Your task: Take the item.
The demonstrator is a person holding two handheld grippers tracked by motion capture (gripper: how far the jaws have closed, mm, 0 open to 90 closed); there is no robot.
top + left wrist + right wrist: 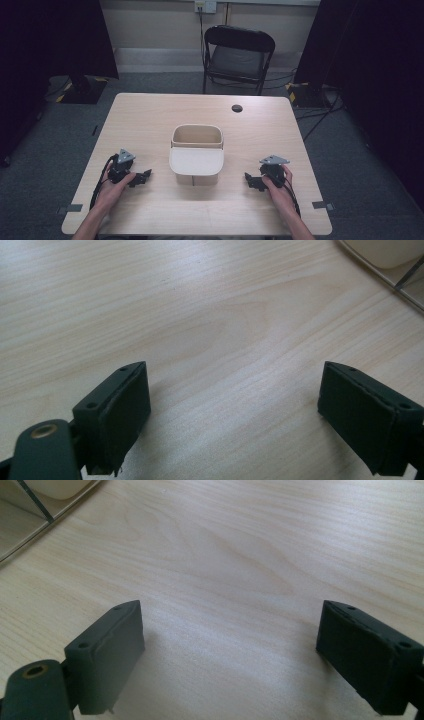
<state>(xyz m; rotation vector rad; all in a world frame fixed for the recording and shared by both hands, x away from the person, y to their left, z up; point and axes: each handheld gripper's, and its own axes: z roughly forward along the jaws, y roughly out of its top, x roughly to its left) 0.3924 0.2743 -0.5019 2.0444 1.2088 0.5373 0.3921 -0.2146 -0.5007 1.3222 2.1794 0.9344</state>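
The left gripper (142,176) and right gripper (251,180) were held with jaws spread wide and empty, on either side of the beige rectangular plastic bin (197,152) at mid-table, each pointed inward at it, neither noticeably nearer.
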